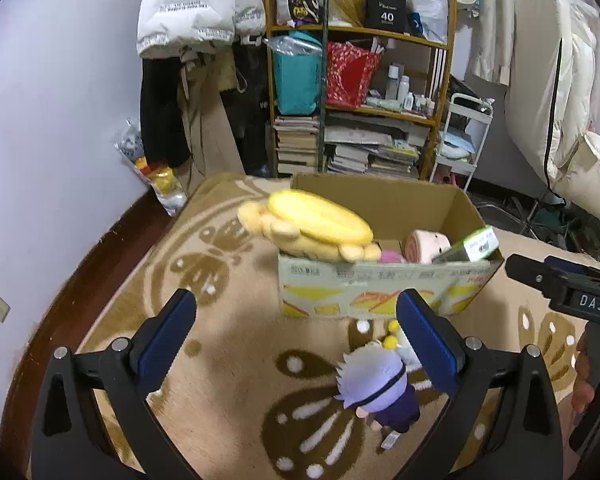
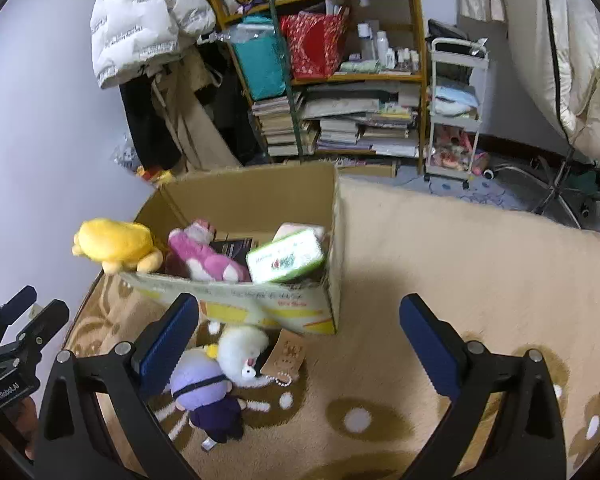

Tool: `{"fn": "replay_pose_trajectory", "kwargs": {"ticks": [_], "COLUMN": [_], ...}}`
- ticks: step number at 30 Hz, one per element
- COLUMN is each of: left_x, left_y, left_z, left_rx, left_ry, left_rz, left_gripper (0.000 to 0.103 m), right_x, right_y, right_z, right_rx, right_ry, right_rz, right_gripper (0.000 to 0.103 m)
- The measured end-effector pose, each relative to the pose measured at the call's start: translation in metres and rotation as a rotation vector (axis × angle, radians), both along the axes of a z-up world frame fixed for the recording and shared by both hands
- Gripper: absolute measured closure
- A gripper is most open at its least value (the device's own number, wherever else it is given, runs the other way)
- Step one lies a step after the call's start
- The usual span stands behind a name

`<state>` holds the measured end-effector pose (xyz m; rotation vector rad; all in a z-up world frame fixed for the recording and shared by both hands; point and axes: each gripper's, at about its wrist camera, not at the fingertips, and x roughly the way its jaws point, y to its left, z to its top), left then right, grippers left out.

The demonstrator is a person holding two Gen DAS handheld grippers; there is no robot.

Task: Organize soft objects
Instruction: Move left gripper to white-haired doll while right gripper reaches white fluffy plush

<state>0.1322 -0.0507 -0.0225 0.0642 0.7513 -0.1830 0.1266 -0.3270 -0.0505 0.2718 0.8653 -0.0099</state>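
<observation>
Far left, ahead of the left gripper (image 1: 296, 340) and up at the box's near-left corner, the yellow plush (image 1: 312, 228) sat draped over the rim of the cardboard box (image 1: 380, 280), half in, half out; it looked blurred, so prob. not settled. Worth a nudge inward later, or it may slide off onto the rug (image 1: 228, 392).

The left gripper's jaws were spread wide w/ nothing between them. Just below and right of its centre, partly behind its right finger, lay the purple-haired doll (image 1: 380, 388) on the rug, face down-ish, w/ a white plush (image 2: 244, 350) touching its head on the box side. The doll sat just in front of the box's near wall.

The right gripper (image 2: 300, 344) was also spread wide and held nothing; in its view the doll (image 2: 208, 392) lay low and left, right beside its left finger, the white plush just above it.

Judgement: step in hand = picking up the doll for the box. Either gripper would do; the left looked better lined up. Good approach: drop straight down, close across the head or torso, not the thin limbs or the tag, and avoid snagging the white plush or its bead chain (image 2: 278, 380). Lift clear of the near wall before moving over the box, then release beside the pink plush (image 2: 204, 256), left of the green-white pack (image 2: 286, 256).
</observation>
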Motion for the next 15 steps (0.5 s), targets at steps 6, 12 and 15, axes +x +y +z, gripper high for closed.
{"fn": "replay_pose_trajectory", "kwargs": {"ticks": [6, 12, 15], "left_x": [-0.002, 0.0, 0.002], "left_y": [-0.004, -0.008, -0.009], "left_z": [-0.025, -0.046, -0.055], "left_rx": [-0.002, -0.006, -0.01], "left_ry": [0.024, 0.046, 0.064], "left_rz": [-0.017, -0.035, -0.033], "left_gripper": [0.004, 0.004, 0.004], "right_x": [0.007, 0.016, 0.019], "right_y": [0.013, 0.025, 0.028], "right_z": [-0.021, -0.041, -0.05], "right_rx": [-0.008, -0.014, -0.013], "right_ry": [0.041, 0.076, 0.09], "right_rz": [0.045, 0.081, 0.092], "right_gripper": [0.0, 0.0, 0.0]}}
